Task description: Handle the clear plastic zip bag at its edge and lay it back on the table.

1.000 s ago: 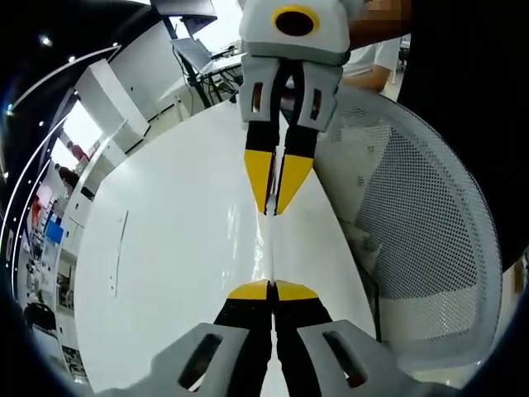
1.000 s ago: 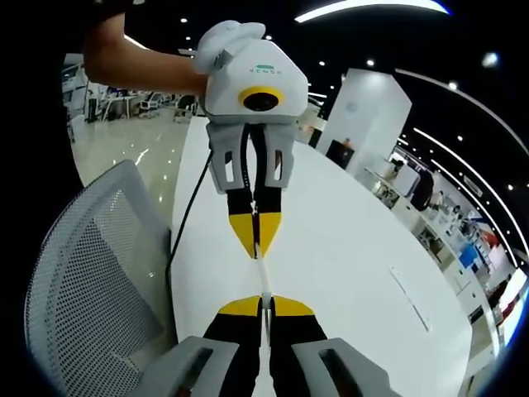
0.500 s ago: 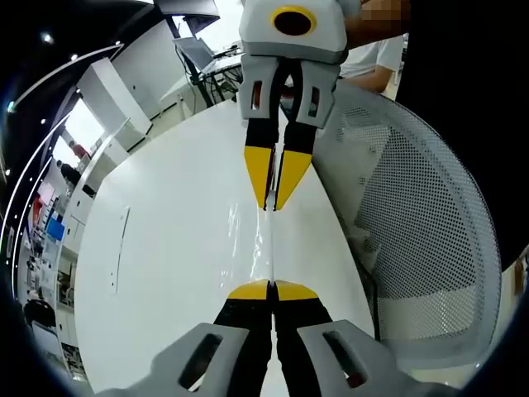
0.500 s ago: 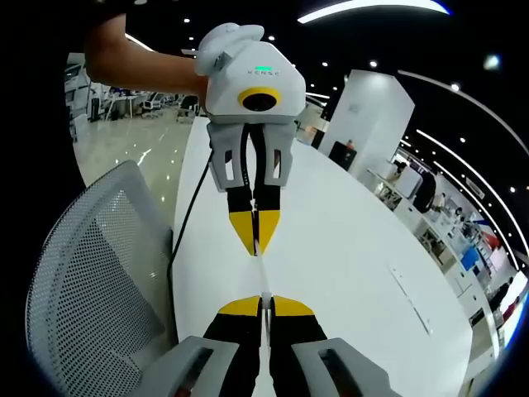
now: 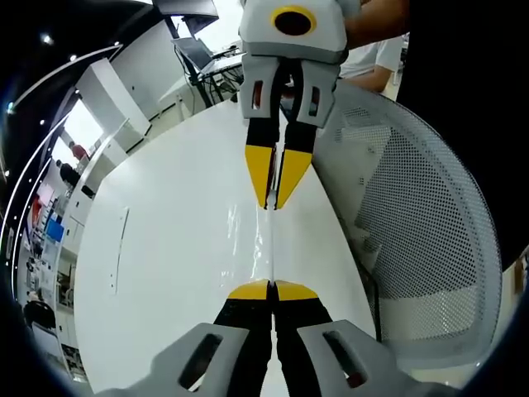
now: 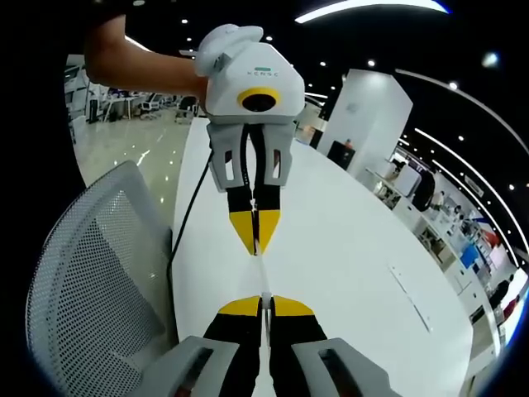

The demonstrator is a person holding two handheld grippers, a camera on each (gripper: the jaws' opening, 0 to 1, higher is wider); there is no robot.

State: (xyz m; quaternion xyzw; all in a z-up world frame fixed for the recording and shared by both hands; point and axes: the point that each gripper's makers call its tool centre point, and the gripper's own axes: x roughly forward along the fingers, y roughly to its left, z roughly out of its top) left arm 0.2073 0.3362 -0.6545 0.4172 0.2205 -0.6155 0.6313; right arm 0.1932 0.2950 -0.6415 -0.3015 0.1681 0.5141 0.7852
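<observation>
- Stretching edge-on between the two grippers, the clear plastic zip bag [image 5: 271, 248] appears in the left gripper view as a thin glossy strip running from the near yellow tips up to the far ones, held above the white table [image 5: 165, 248].
- Nothing can be made out inside the bag; it looks flat, and its contents, if any, cannot be told from this angle.
- The left gripper [image 5: 271, 284] has its jaws closed together at the bottom of its own view, pinching the near end of the bag's edge.
- The right gripper [image 5: 274, 204] comes in from the top of that view, pointing down toward the camera, its yellow tips drawn to a narrow point on the far end of the bag.
- In the right gripper view the same strip of bag [image 6: 262, 277] runs between the right gripper [image 6: 263, 299] at the bottom, jaws pressed shut on it, and the left gripper [image 6: 257, 248] above, tips also closed on the edge.
- A person's hand [image 6: 169, 74] grips the white body of the left gripper.
- A white mesh office chair [image 5: 413, 240] stands just beside the table's edge; it is at the left of the right gripper view [image 6: 91, 273].
- A black cable [image 6: 183, 223] trails along the table edge near the chair.
</observation>
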